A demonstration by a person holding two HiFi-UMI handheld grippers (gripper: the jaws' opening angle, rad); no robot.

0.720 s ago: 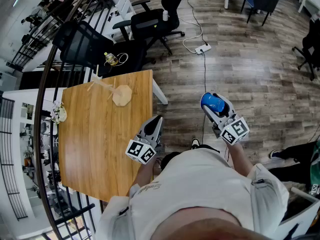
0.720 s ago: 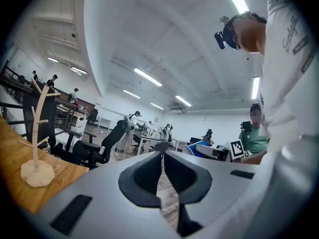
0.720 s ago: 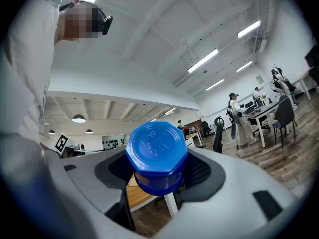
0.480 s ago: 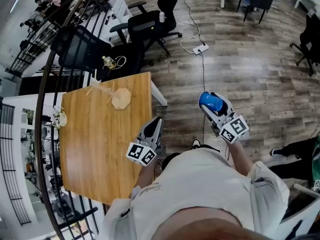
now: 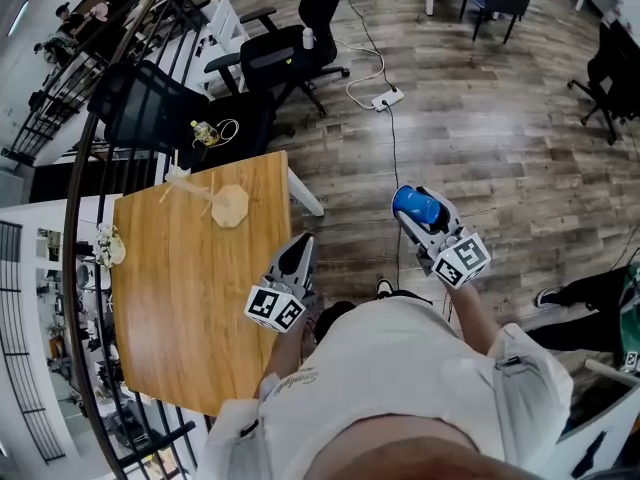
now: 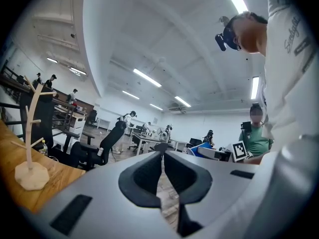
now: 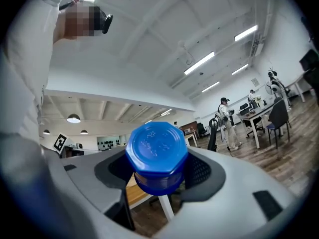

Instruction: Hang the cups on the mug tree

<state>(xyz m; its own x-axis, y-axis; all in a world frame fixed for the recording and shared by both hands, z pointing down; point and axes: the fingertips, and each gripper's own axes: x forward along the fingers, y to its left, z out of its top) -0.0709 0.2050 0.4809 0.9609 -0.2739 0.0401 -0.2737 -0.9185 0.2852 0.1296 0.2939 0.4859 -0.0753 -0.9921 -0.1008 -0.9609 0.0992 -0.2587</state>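
A blue cup (image 5: 417, 206) sits between the jaws of my right gripper (image 5: 420, 208), which is shut on it and held over the wooden floor to the right of the table. In the right gripper view the blue cup (image 7: 156, 157) shows its hexagonal base toward the camera. My left gripper (image 5: 299, 251) is shut and empty, hovering at the table's near right edge. The wooden mug tree (image 5: 212, 202) stands bare at the far end of the wooden table (image 5: 180, 298); the left gripper view shows the mug tree (image 6: 31, 133) at the far left.
A black railing (image 5: 90, 148) curves along the table's left and far side. Black office chairs (image 5: 270, 63) stand beyond the table. A white power strip (image 5: 385, 98) and cable lie on the floor. People and desks show far off in both gripper views.
The head view has shifted slightly, so table and grippers sit a little lower-left in the picture. Both grippers keep their pose and the right one still holds the blue cup.
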